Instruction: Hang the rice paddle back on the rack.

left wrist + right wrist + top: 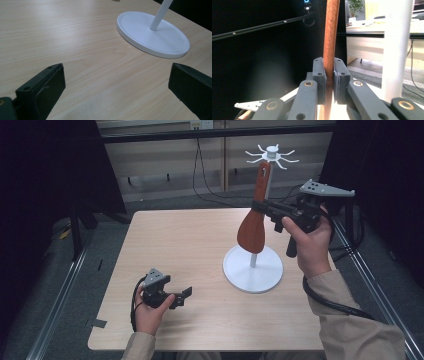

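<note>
A brown wooden spatula (pixel 254 215) hangs upright beside the pole of a white hook stand (pixel 253 268), its handle top up near the stand's hooks (pixel 271 155). My right gripper (pixel 261 207) is shut on the spatula's handle, reaching in from the right. In the right gripper view the two jaws pinch the wooden handle (pixel 330 37), with the white pole (pixel 397 47) just to the right. My left gripper (pixel 186 296) rests low over the table's near left, open, nothing between its jaws. In the left gripper view the jaws stand wide apart and the stand's base (pixel 152 35) lies ahead.
The light wooden table (pixel 185 245) has bare room left of the stand. Metal rails run along the floor on both sides. Dark curtains close off the left and right. Cables hang behind the table.
</note>
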Demonstrator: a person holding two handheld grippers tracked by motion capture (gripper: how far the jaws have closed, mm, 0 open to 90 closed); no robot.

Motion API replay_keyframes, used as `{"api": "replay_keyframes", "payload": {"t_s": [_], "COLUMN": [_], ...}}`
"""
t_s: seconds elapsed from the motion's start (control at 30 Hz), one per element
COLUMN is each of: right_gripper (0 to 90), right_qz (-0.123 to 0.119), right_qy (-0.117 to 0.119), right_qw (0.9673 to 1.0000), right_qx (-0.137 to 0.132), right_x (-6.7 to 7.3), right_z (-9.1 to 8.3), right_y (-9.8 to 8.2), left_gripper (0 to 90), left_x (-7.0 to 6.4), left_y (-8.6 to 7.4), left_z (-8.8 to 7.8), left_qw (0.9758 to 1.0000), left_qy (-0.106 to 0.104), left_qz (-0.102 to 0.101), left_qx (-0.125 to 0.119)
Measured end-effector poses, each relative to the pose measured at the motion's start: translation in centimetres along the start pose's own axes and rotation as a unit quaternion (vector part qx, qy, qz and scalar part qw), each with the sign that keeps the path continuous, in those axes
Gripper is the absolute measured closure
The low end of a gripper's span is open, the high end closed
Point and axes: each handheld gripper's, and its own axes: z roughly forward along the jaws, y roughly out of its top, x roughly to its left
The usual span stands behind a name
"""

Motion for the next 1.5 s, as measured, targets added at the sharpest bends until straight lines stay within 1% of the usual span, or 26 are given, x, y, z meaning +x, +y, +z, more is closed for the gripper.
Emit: {"api": "replay_keyframes", "payload": {"t_s": [0.07, 0.1, 0.2, 0.23, 0.27, 0.3, 0.33, 0.37, 0.4, 0.43, 0.47, 0.5, 0.57, 0.6, 0.67, 0.8, 0.83, 0.9, 1.0, 1.07, 1.1, 1.17, 1.2, 1.3, 1.43, 1.5], "right_gripper": [82.8, 82.7, 82.6, 80.1, 80.1, 72.7, 72.7, 67.6, 67.6, 61.2, 61.2, 59.0, 56.2, 56.2, 50.6, 44.5, 41.9, 41.0, 36.5, 35.6, 32.4, 29.9, 29.9, 25.6, 22.2, 21.5], "right_qz": [0.002, 0.001, 0.003, 0.007, 0.007, 0.009, 0.009, 0.005, 0.005, 0.01, 0.01, 0.008, 0.008, 0.008, 0.008, 0.008, 0.008, 0.007, 0.01, 0.009, 0.006, 0.001, 0.001, 0.004, -0.004, -0.006], "right_qy": [0.0, -0.004, -0.003, 0.0, 0.0, -0.001, -0.001, -0.005, -0.005, -0.006, -0.006, -0.01, -0.011, -0.011, -0.019, -0.027, -0.032, -0.035, -0.039, -0.039, -0.043, -0.045, -0.045, -0.047, -0.055, -0.052], "right_qw": [1.0, 1.0, 1.0, 1.0, 1.0, 0.9999, 0.9999, 1.0, 1.0, 0.9999, 0.9999, 0.9999, 0.9999, 0.9999, 0.9998, 0.9996, 0.9995, 0.9994, 0.9992, 0.9992, 0.999, 0.9989, 0.9989, 0.9988, 0.9984, 0.9985], "right_qx": [0.0, -0.002, -0.003, -0.003, -0.003, -0.005, -0.005, -0.002, -0.002, -0.005, -0.005, -0.004, -0.003, -0.003, -0.002, -0.001, 0.0, 0.002, 0.006, 0.007, 0.007, 0.008, 0.008, 0.01, 0.015, 0.014], "right_x": [-0.1, -0.2, -0.3, -0.4, -0.4, -0.4, -0.4, -0.4, -0.4, -0.4, -0.4, -0.4, -0.4, -0.4, -0.4, -0.4, -0.4, -0.4, -0.6, -0.6, -0.6, -0.5, -0.5, -0.5, -0.6, -0.6], "right_z": [0.0, 0.0, 0.0, 0.0, 0.0, 0.0, 0.0, 0.1, 0.1, 0.1, 0.1, 0.1, 0.2, 0.2, 0.2, 0.1, 0.0, 0.0, -0.3, -0.4, -0.5, -0.8, -0.8, -1.1, -1.5, -1.7], "right_y": [-0.1, -0.2, -0.2, -0.2, -0.2, -0.2, -0.2, -0.3, -0.3, -0.4, -0.4, -0.4, -0.5, -0.5, -0.5, -0.6, -0.8, -0.8, -1.2, -1.3, -1.4, -1.5, -1.5, -1.9, -2.3, -2.6], "left_gripper": [0.9, 0.9, 0.9, 0.9, 0.9, 0.9, 0.9, 0.9, 0.9, 0.9, 0.9, 0.9, 0.9, 0.9, 0.9, 0.9, 0.9, 0.9, 0.9, 0.9, 0.9, 0.9, 0.9, 0.9, 0.9, 0.9], "left_x": [0.0, 0.0, 0.0, 0.0, 0.0, 0.1, 0.1, 0.1, 0.1, 0.1, 0.1, 0.1, 0.1, 0.1, 0.1, 0.1, 0.1, 0.1, 0.0, 0.0, 0.0, -0.1, -0.1, -0.2, -0.2, -0.2], "left_y": [0.0, 0.0, 0.0, 0.0, 0.0, 0.0, 0.0, 0.0, 0.0, 0.0, 0.0, 0.0, 0.0, 0.0, 0.0, 0.1, 0.1, 0.1, 0.1, 0.1, 0.1, 0.1, 0.1, 0.1, 0.0, -0.1], "left_z": [0.0, 0.0, 0.0, 0.0, 0.0, -0.1, -0.1, -0.1, -0.1, -0.1, -0.1, -0.1, -0.1, -0.1, -0.1, -0.1, -0.1, -0.1, -0.1, -0.2, -0.2, -0.2, -0.2, -0.1, -0.1, -0.1], "left_qw": [1.0, 1.0, 1.0, 1.0, 1.0, 1.0, 1.0, 1.0, 1.0, 1.0, 1.0, 1.0, 1.0, 1.0, 1.0, 1.0, 1.0, 1.0, 1.0, 1.0, 0.9999, 0.9999, 0.9999, 0.9999, 0.9999, 0.9999], "left_qy": [0.0, 0.001, 0.001, 0.0, 0.0, 0.001, 0.001, 0.002, 0.002, 0.002, 0.002, 0.001, 0.001, 0.001, 0.001, 0.003, 0.002, 0.002, 0.003, 0.002, 0.003, 0.003, 0.003, 0.002, 0.002, 0.001], "left_qz": [0.0, 0.001, 0.001, 0.001, 0.001, 0.004, 0.004, 0.004, 0.004, 0.004, 0.004, 0.004, 0.005, 0.005, 0.007, 0.006, 0.003, 0.004, 0.004, 0.008, 0.01, 0.01, 0.01, 0.01, 0.011, 0.01], "left_qx": [0.0, 0.0, 0.0, 0.0, 0.0, 0.001, 0.001, 0.001, 0.001, 0.001, 0.001, 0.001, 0.002, 0.002, 0.003, 0.002, -0.001, 0.0, 0.0, 0.0, 0.0, -0.001, -0.001, 0.0, 0.002, 0.002]}}
